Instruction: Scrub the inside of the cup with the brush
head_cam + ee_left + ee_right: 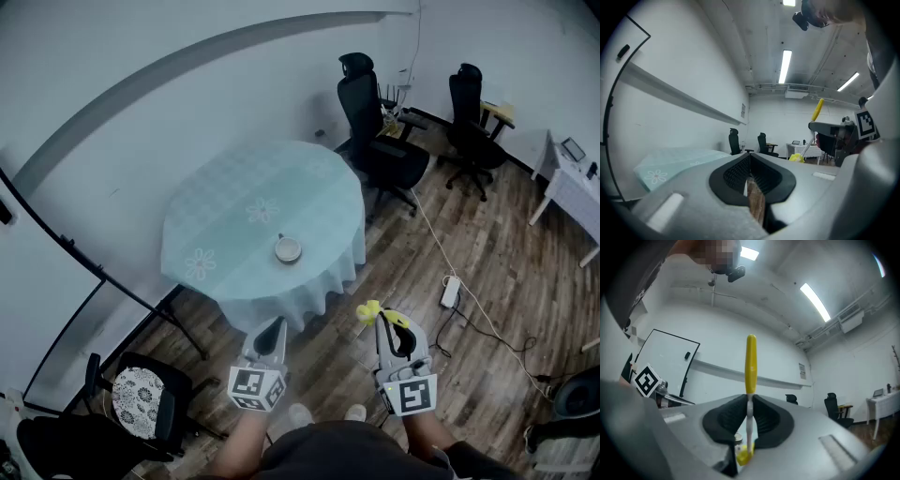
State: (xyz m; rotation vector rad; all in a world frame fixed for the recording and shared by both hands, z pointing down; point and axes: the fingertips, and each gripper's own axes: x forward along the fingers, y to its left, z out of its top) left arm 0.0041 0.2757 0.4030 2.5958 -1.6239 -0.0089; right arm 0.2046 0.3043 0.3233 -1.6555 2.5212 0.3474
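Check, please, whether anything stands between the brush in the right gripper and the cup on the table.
Nothing visible does. The cup sits alone on the round table. Between it and the brush clamped in the right gripper lie only open floor and the table's near edge.

Cup (pixel 288 249) on round table (pixel 225 211); R gripper (pixel 383 321) holds brush (pixel 369 309).

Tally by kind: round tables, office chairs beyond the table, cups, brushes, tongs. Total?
round table: 1
office chairs: 2
cup: 1
brush: 1
left tongs, right tongs: 2
total: 7
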